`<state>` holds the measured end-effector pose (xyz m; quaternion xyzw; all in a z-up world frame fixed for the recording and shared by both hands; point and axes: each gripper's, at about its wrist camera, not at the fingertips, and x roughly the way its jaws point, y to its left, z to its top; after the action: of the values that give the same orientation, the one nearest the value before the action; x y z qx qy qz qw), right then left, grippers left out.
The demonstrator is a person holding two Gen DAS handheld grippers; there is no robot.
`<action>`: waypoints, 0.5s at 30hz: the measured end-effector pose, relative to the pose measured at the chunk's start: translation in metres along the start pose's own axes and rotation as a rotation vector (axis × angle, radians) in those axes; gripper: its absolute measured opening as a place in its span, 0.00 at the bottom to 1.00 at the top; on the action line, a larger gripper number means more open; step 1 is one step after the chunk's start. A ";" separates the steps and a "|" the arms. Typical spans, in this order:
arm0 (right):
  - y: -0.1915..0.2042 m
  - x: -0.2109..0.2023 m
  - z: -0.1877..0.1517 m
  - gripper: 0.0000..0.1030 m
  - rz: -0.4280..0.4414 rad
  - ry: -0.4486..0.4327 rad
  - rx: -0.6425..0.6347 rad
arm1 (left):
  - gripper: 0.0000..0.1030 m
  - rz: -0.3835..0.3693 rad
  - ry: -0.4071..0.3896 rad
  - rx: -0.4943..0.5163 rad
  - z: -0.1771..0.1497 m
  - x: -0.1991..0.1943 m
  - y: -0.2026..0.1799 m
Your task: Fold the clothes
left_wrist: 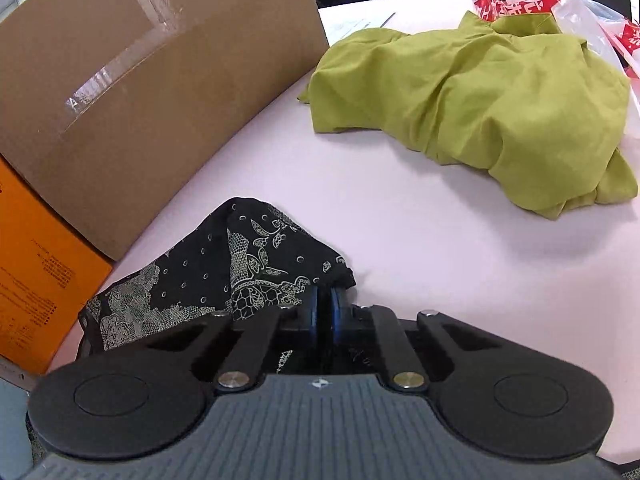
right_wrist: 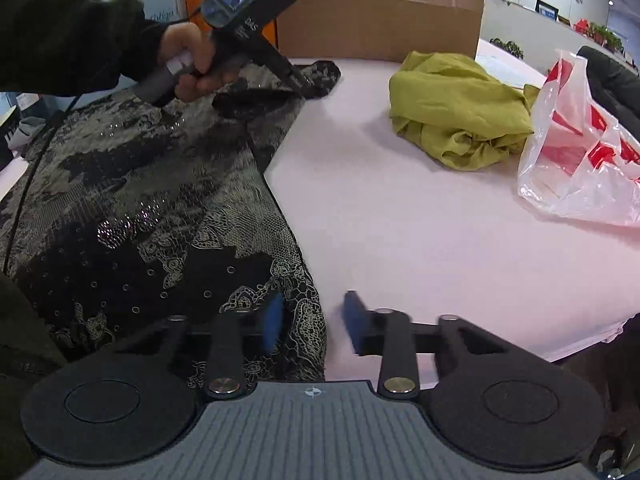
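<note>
Straddling the near right hem of the black garment with a pale lace-like print (right_wrist: 160,200), the right gripper (right_wrist: 314,320) has its blue pads apart and blurred, one over the cloth and one over the bare pale pink table (right_wrist: 400,220), so nothing is pinched there. The garment lies spread flat over the left of the table, running from the near edge to the far side. It looks thin, light and limp, with sequin-like glints, so it will likely sag and slide rather than hold a crease; hems and corners seem the best places to take it, both lifted together to keep the cloth taut. At its far corner the left gripper (left_wrist: 324,304), held by a hand (right_wrist: 192,60) in a dark green sleeve, is clenched, blue pads nearly meeting on a bunched peak of that fabric. Farther right, well apart from it, a crumpled olive-green cloth garment (right_wrist: 456,120) sits in a soft heap, touching a thin white and red plastic bag (right_wrist: 580,152); the contents of the bag cannot be made out. At the far edge stands a large brown cardboard box (right_wrist: 380,12), taped shut, with an orange box (left_wrist: 36,272) just beside it; their contents are hidden.
</note>
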<state>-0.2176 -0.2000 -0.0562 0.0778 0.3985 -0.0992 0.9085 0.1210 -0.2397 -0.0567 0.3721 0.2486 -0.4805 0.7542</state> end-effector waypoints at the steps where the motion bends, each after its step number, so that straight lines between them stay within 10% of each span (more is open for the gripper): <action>1: 0.000 -0.001 0.000 0.02 0.004 0.011 0.021 | 0.06 -0.006 -0.002 -0.010 0.001 -0.001 0.002; 15: 0.030 -0.074 0.037 0.02 0.175 -0.101 0.165 | 0.05 -0.016 -0.088 -0.204 0.029 -0.040 0.101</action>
<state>-0.2338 -0.1706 0.0253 0.1815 0.3346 -0.0558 0.9230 0.1968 -0.2150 0.0229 0.2698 0.2659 -0.4745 0.7946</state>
